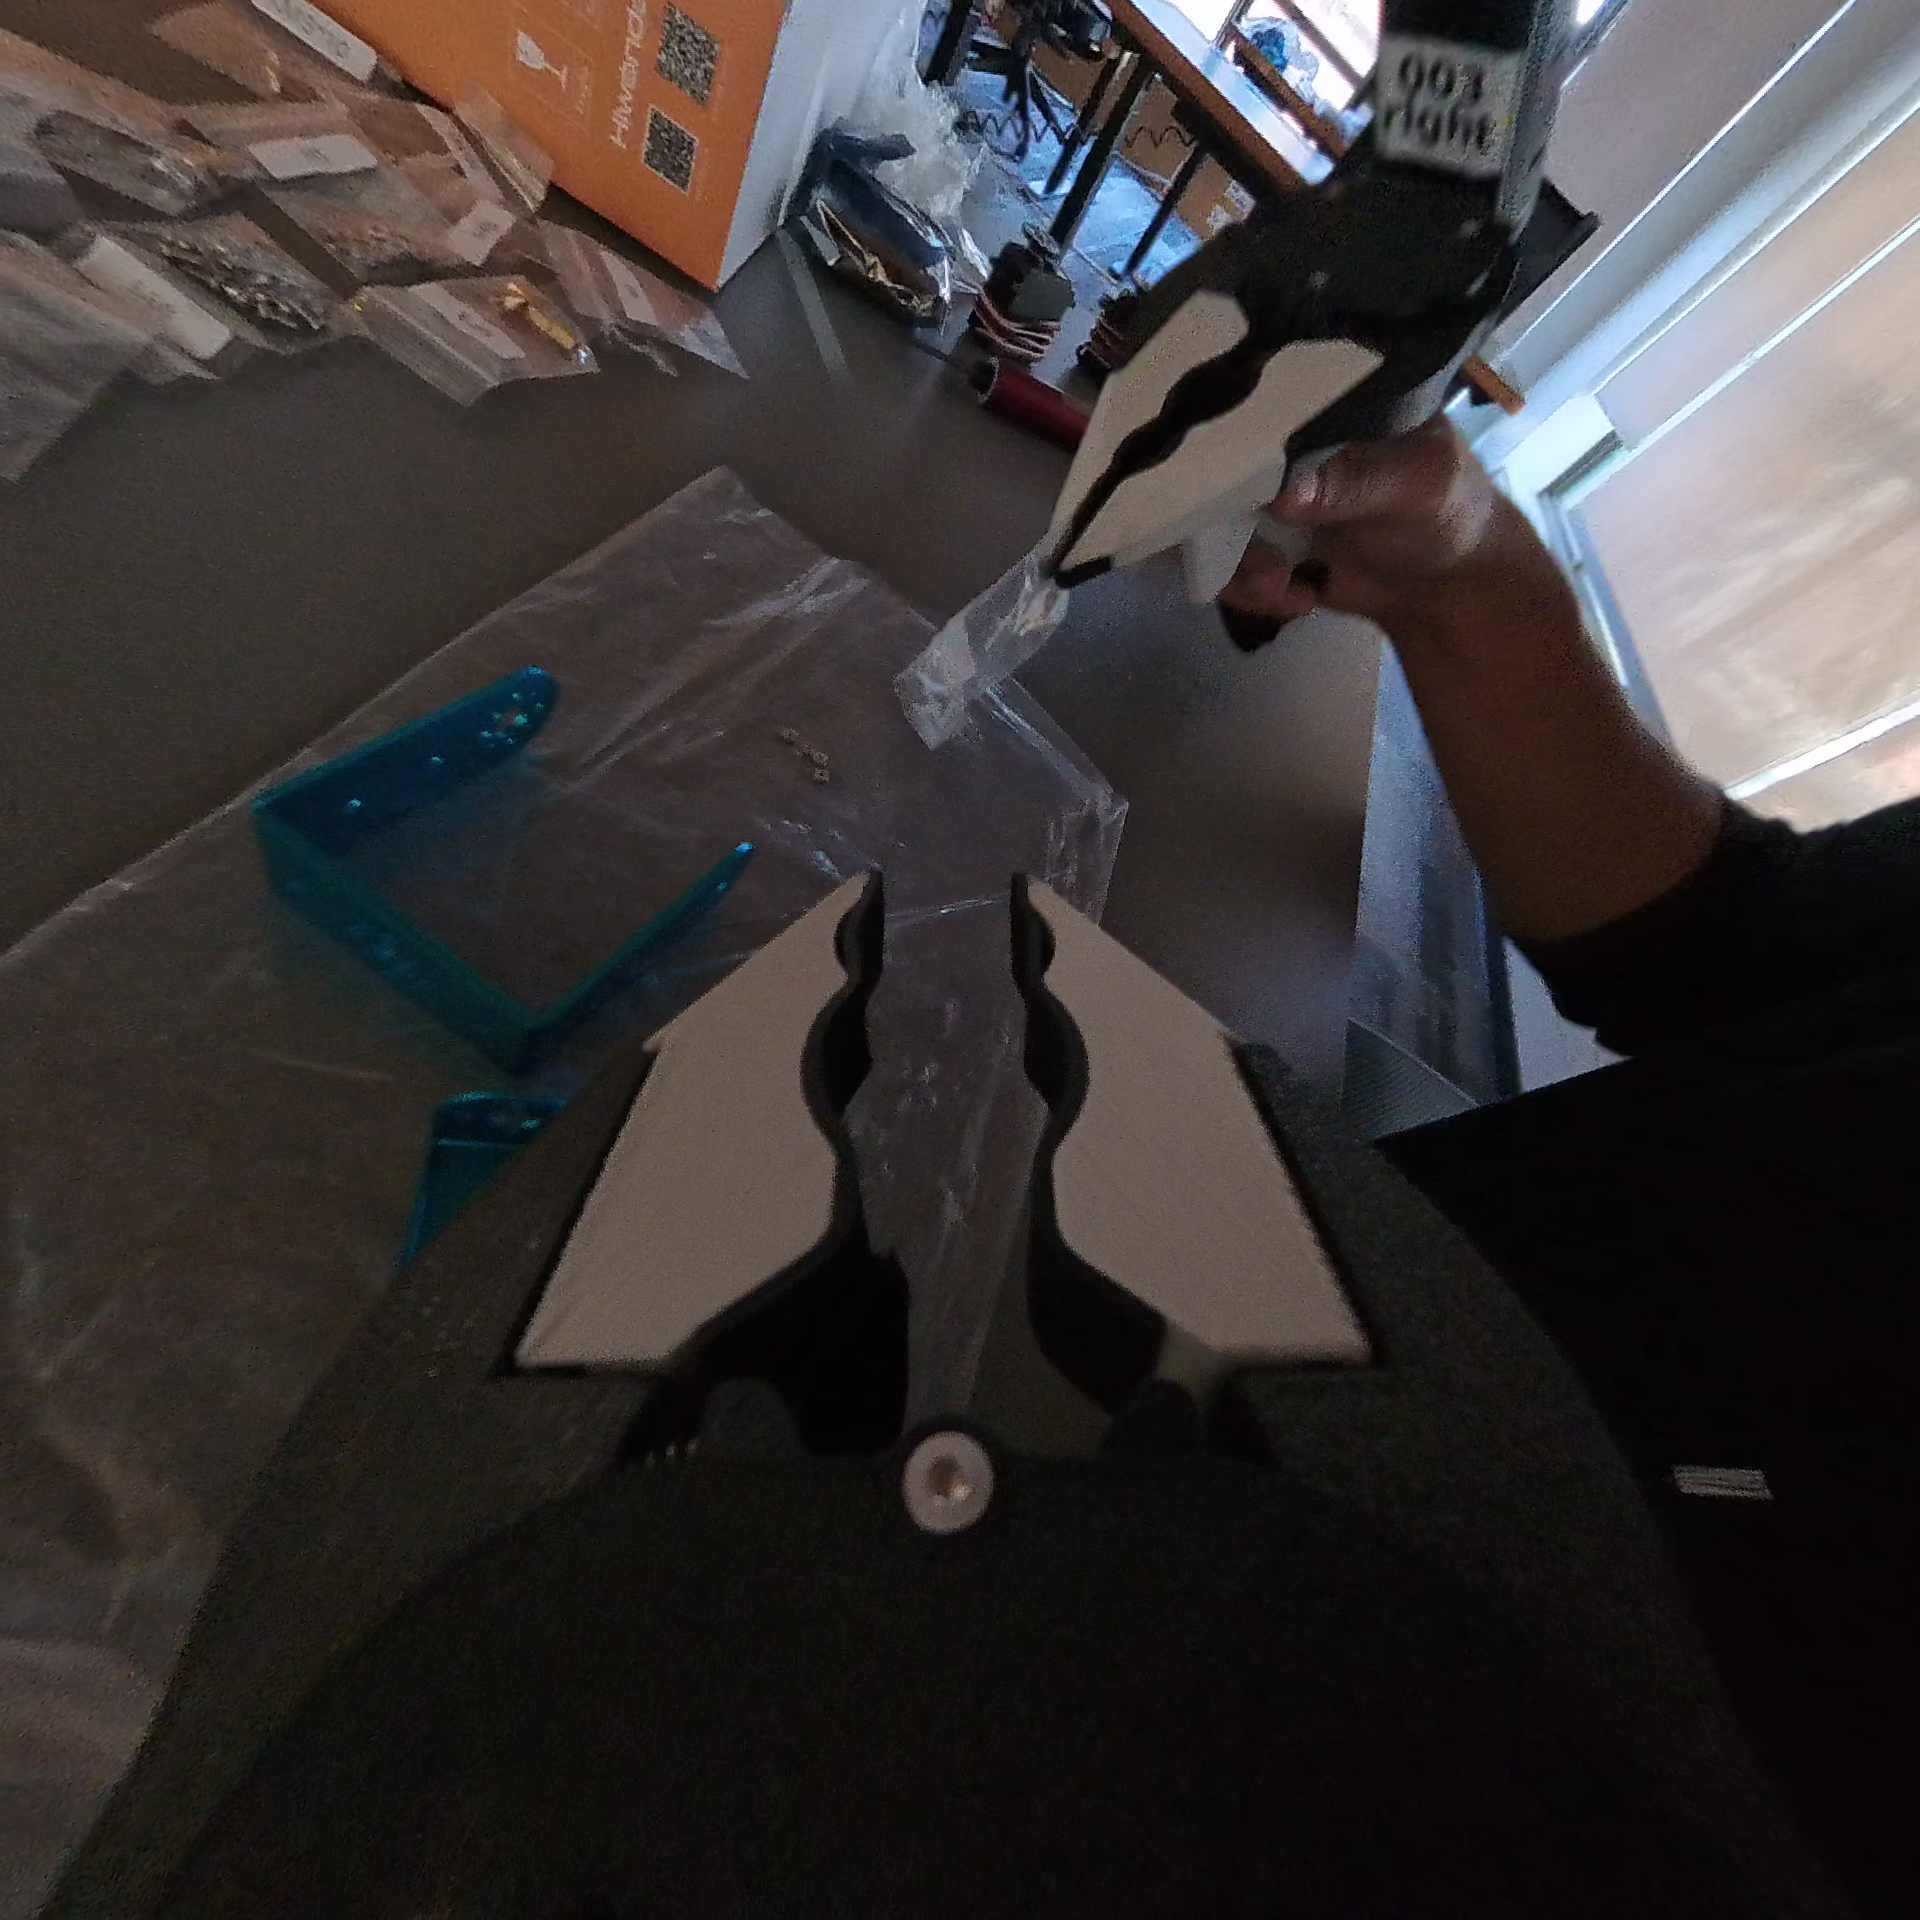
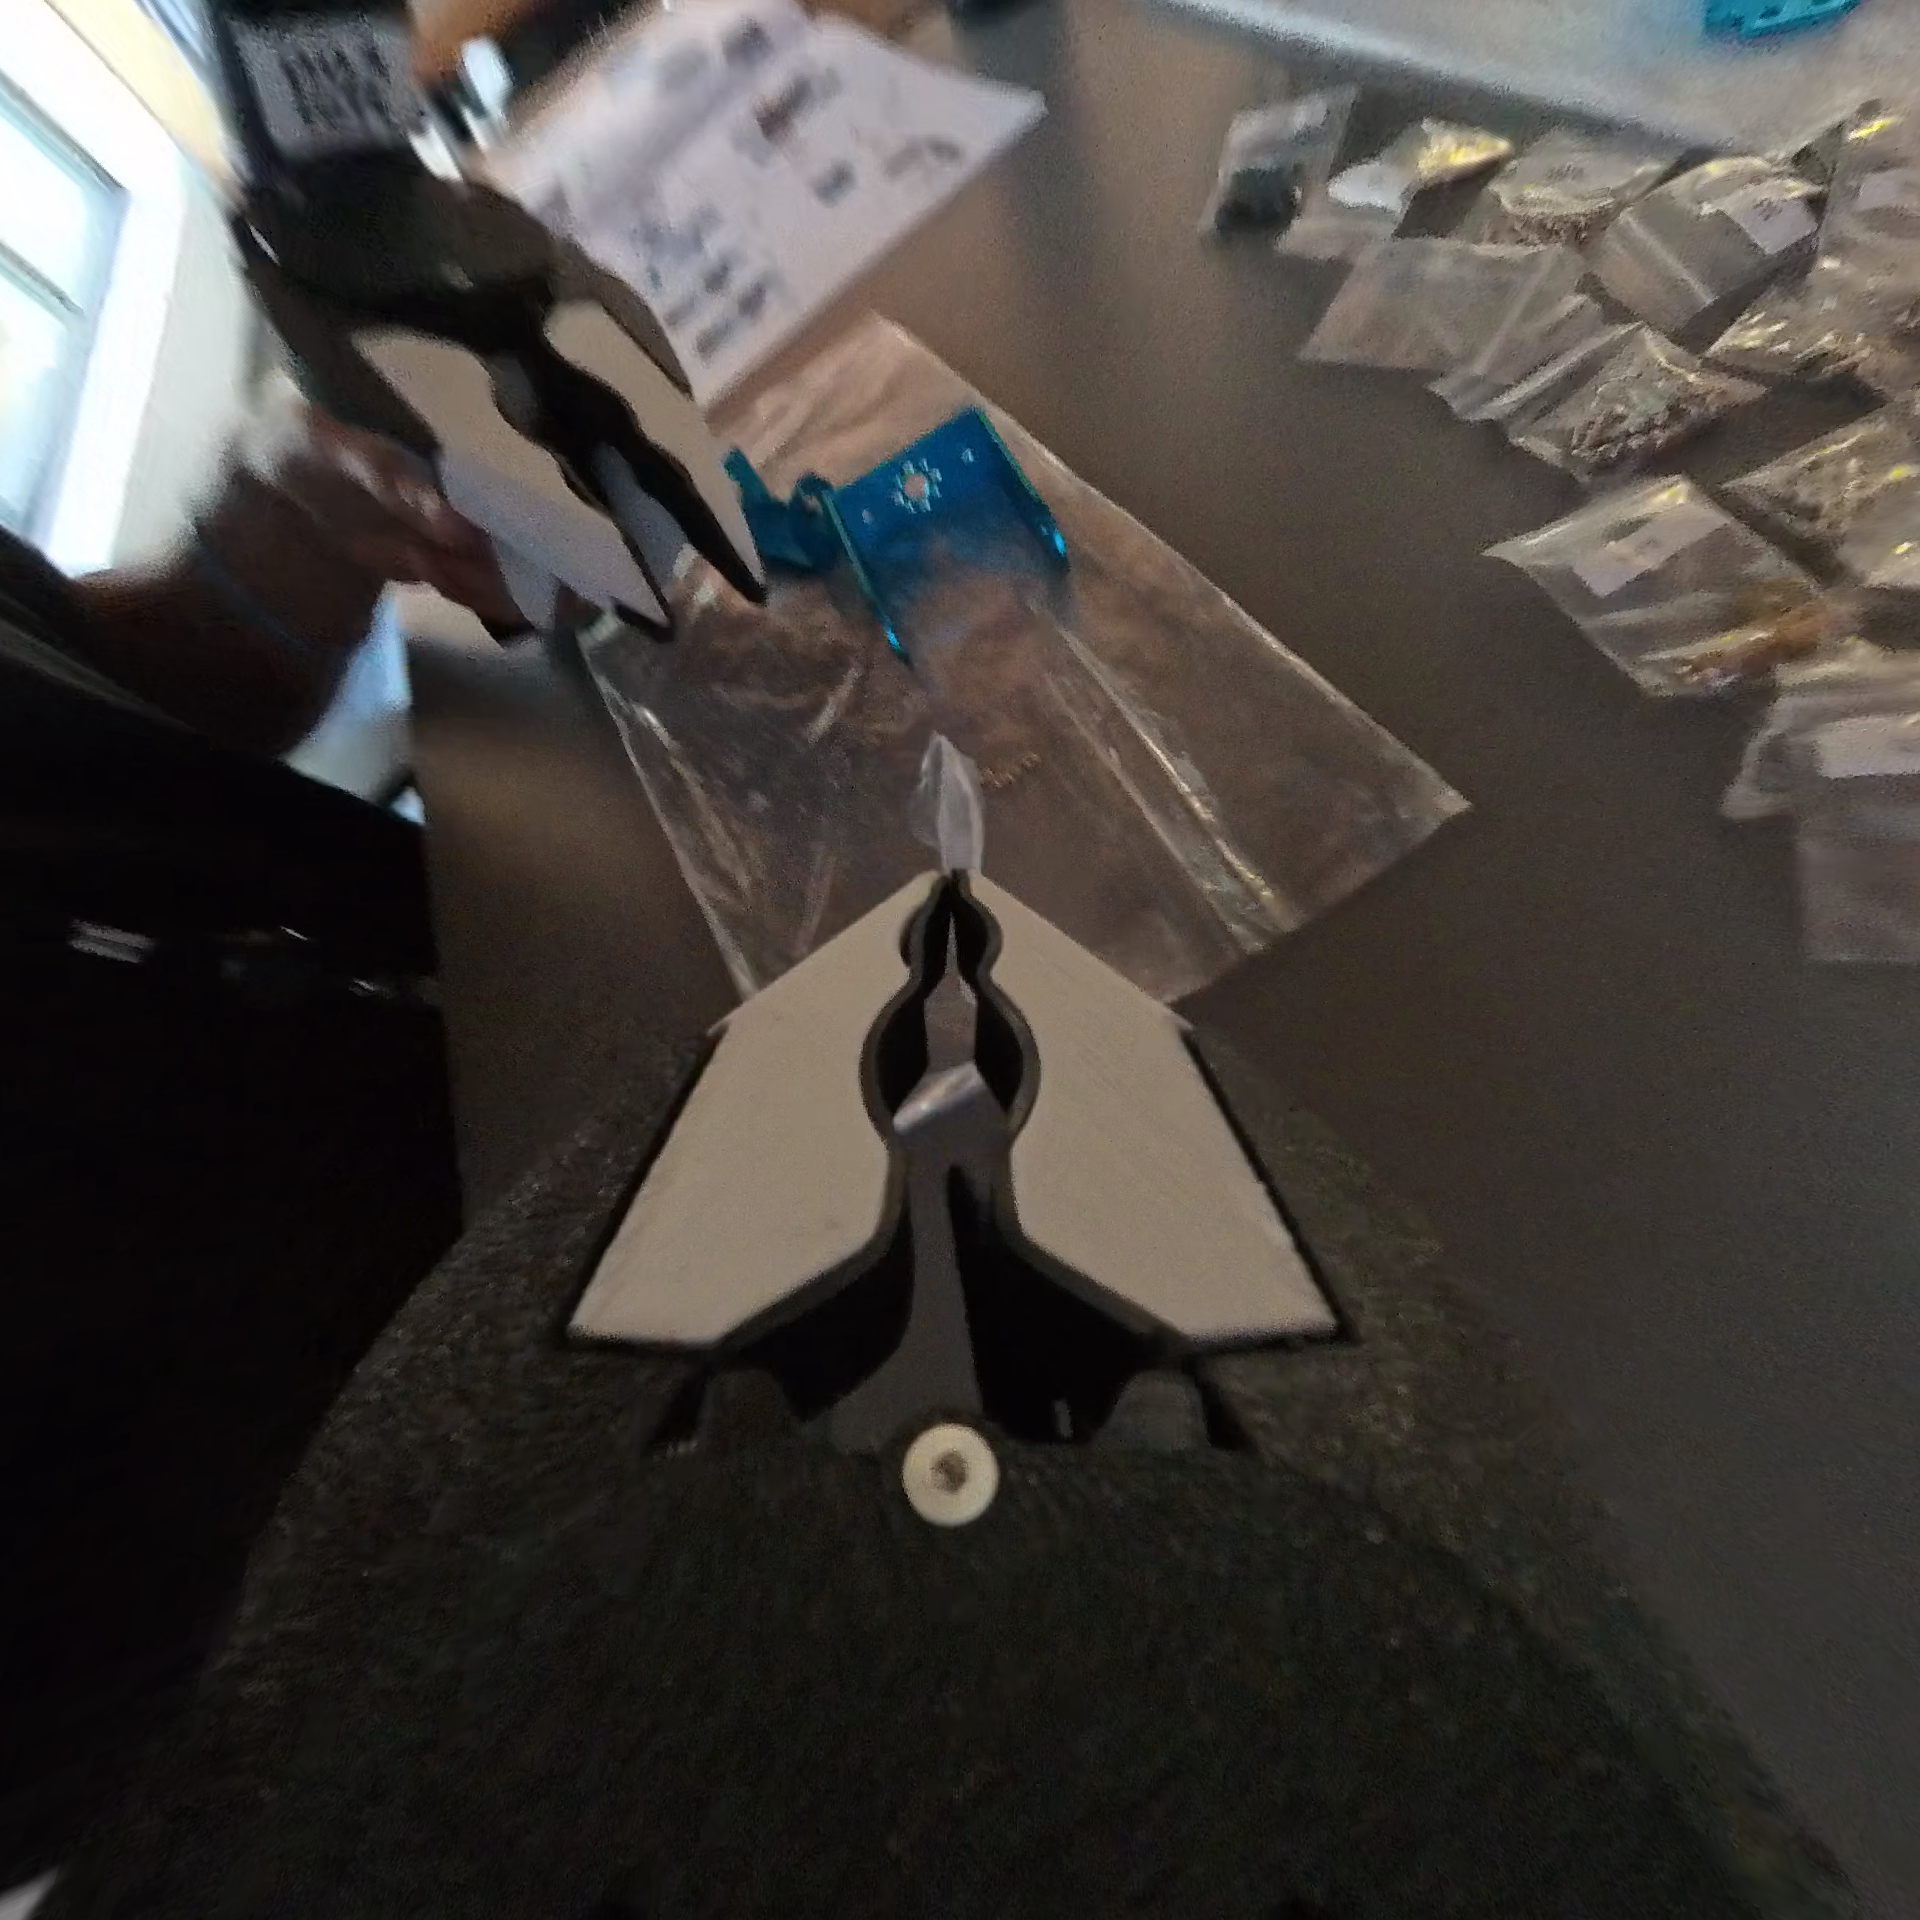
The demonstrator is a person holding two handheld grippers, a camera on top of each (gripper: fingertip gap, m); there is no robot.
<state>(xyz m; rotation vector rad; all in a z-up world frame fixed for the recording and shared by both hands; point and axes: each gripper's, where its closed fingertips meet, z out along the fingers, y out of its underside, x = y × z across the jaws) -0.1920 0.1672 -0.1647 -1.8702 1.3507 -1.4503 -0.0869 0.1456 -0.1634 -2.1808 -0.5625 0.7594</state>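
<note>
R gripper (image 2: 951,883) has fingers pressed together, tips pinching a small clear plastic baggie (image 1: 982,649) that hangs off the tips above the table (image 1: 312,499); baggie contents too small/blurry to tell. L gripper (image 1: 948,883) has fingers apart w/ a gap, nothing between them, hovering over the near edge of a large clear plastic bag (image 1: 727,644) lying flat on the dark table. On that bag: blue U-shaped metal bracket (image 1: 416,894), plus a 2nd blue bracket piece (image 1: 468,1143) partly hidden behind the L gripper body. A few tiny gold-ish bits (image 1: 805,753) sit on the bag near the baggie, can't make out what they are. Hand (image 1: 1392,540) on R gripper handle, arm cut off at frame edge. Far side: pile of small parts bags (image 2: 1662,312), orange box (image 1: 623,114), both cropped. R wrist view motion-blurred; printed sheet (image 2: 790,177) unreadable there.
</note>
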